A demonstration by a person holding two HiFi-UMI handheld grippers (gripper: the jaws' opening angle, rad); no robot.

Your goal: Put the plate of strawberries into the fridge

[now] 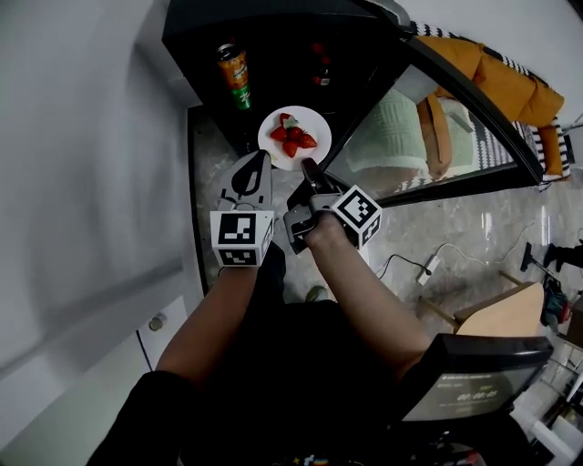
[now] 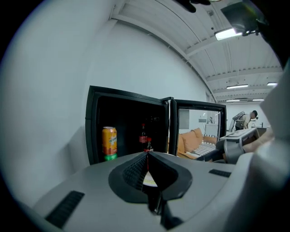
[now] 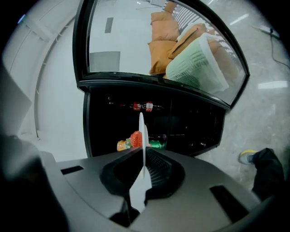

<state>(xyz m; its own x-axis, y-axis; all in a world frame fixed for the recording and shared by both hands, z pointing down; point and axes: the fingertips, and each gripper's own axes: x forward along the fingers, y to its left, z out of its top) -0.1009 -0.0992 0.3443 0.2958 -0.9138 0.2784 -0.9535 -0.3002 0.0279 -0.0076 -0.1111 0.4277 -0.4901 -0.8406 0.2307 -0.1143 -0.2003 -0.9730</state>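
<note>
- A pale wall [image 1: 82, 136] fills the left of the head view. A marbled floor [image 1: 455, 227] runs under a low black fridge [image 1: 273, 14], whose glass door [image 1: 428, 127] is swung wide to the right. An orange sofa [image 1: 496, 77] shows beyond the glass.
- The white plate [image 1: 314, 123] is at the mouth of the fridge, just in front of the dark interior. The strawberries [image 1: 293, 135] are heaped near its middle.
- The left gripper [image 1: 258, 164] meets the plate's near-left rim. In the left gripper view its jaws are drawn together on a thin pale sliver of that rim [image 2: 151, 181].
- The right gripper [image 1: 309, 168] meets the near-right rim, close beside the left one. In the right gripper view the plate [image 3: 142, 131] runs edge-on out of the closed jaws, pinched between the ribbed pads, with a strawberry [image 3: 135, 138] showing just past it.
- Both grippers therefore hold the near edge, and the plate reaches away from them toward the fridge.
- Inside the fridge an orange can [image 1: 234, 75] stands at the left, beyond the plate. A dark bottle with a red label [image 1: 321, 68] stands farther back, toward the right.
- The can [image 2: 108, 142] and bottle [image 2: 143, 134] also appear upright in the left gripper view, past the gripper tips.
</note>
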